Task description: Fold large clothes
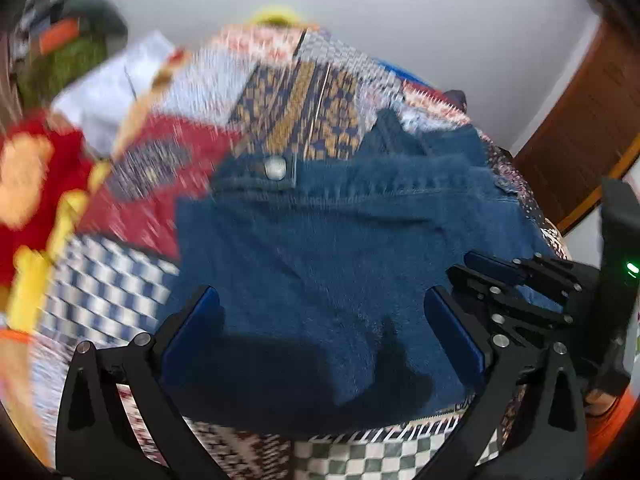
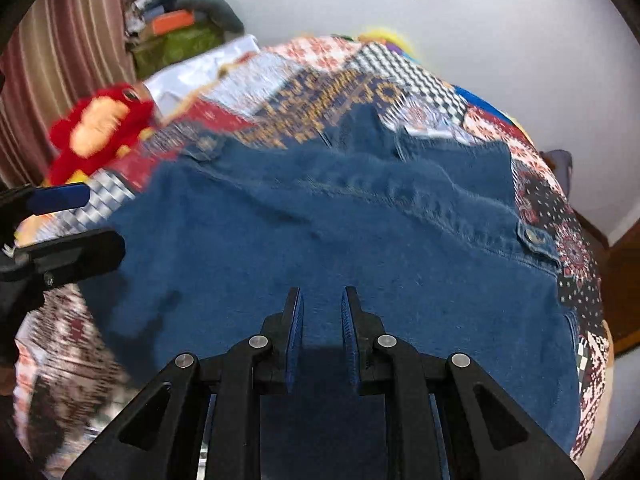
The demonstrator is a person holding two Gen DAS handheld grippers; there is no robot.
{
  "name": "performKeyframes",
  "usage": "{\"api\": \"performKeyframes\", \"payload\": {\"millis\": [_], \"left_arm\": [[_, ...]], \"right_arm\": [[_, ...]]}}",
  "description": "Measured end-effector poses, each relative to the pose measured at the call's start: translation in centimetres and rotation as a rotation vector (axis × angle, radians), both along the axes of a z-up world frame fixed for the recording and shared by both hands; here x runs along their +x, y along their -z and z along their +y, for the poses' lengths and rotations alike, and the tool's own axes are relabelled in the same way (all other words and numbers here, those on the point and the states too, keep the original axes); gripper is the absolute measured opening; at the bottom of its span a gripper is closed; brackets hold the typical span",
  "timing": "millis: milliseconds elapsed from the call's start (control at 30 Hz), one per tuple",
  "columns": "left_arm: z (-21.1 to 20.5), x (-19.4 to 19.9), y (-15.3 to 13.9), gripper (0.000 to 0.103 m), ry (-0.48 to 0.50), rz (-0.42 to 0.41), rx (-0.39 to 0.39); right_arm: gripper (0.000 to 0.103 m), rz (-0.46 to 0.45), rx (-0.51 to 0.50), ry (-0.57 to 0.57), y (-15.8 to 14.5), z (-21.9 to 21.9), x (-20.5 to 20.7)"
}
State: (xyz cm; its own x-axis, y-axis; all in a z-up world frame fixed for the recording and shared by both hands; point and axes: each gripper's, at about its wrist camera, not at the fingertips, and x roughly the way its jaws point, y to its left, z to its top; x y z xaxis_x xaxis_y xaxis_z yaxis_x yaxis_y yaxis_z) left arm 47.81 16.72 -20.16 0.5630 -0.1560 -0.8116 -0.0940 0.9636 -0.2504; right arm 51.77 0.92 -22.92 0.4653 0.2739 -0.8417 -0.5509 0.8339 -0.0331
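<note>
A blue denim jacket (image 1: 328, 248) lies spread on a patchwork quilt; it also shows in the right wrist view (image 2: 340, 240), with a metal snap button (image 1: 275, 169) near its far edge. My left gripper (image 1: 320, 312) hovers over the near part of the denim, jaws wide open and empty. My right gripper (image 2: 322, 312) is above the near middle of the jacket, jaws narrowly apart with nothing between them. The right gripper also shows at the right edge of the left wrist view (image 1: 520, 276), and the left gripper at the left edge of the right wrist view (image 2: 72, 220).
The patchwork quilt (image 1: 120, 280) covers the bed under the jacket. A red and orange plush toy (image 2: 100, 128) lies at the left. A pile of boxes and clothes (image 2: 180, 28) stands by a striped curtain (image 2: 60, 60). A wooden door (image 1: 580, 120) is at the right.
</note>
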Motion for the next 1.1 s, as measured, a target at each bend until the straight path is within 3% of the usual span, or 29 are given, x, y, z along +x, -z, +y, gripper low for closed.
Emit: {"api": "performKeyframes", "payload": {"millis": [67, 133, 200, 333, 433, 633, 733, 833, 900, 1033, 1100], "left_arm": [[-0.2, 0.9, 2.0, 0.103, -0.018, 0.05, 0.002], [-0.4, 1.3, 4.0, 0.103, -0.021, 0.085, 0.061], [-0.6, 1.1, 5.3, 0.103, -0.015, 0.07, 0.08], [0.0, -0.2, 5.4, 0.103, -0.039, 0.039, 0.082], [0.4, -1.0, 5.4, 0.103, -0.052, 0.043, 0.093], [2.0, -2.6, 4.9, 0.103, -0.11, 0.042, 0.093], [2.7, -3.7, 5.0, 0.103, -0.15, 0.052, 0.169], [4.1, -4.7, 5.5, 0.103, -0.17, 0.072, 0.127], [5.0, -5.5, 5.6, 0.103, -0.199, 0.085, 0.134], [5.8, -6.7, 5.8, 0.103, -0.22, 0.1, 0.072], [5.7, -7.2, 5.7, 0.103, -0.227, 0.097, 0.079]], "right_arm": [[0.015, -0.012, 0.046, -0.016, 0.4, -0.9, -0.1], [0.015, -0.022, 0.036, -0.033, 0.5, -1.1, -0.2], [0.015, -0.05, 0.001, -0.058, 0.5, -1.0, -0.6], [0.015, -0.075, -0.045, -0.07, 0.5, -1.4, -1.3], [0.016, -0.12, -0.123, -0.017, 0.7, -2.3, -1.6], [0.016, -0.078, -0.176, 0.058, 1.7, -5.3, -0.8], [0.016, -0.056, -0.158, 0.075, 1.9, -7.4, -0.6], [0.016, -0.031, -0.159, 0.08, 1.7, -8.7, -0.7], [0.016, -0.057, -0.253, 0.107, 2.2, -9.5, -0.7], [0.016, -0.061, -0.247, 0.157, 2.2, -12.0, -0.8], [0.024, -0.092, -0.309, 0.177, 2.2, -12.6, -1.0]]}}
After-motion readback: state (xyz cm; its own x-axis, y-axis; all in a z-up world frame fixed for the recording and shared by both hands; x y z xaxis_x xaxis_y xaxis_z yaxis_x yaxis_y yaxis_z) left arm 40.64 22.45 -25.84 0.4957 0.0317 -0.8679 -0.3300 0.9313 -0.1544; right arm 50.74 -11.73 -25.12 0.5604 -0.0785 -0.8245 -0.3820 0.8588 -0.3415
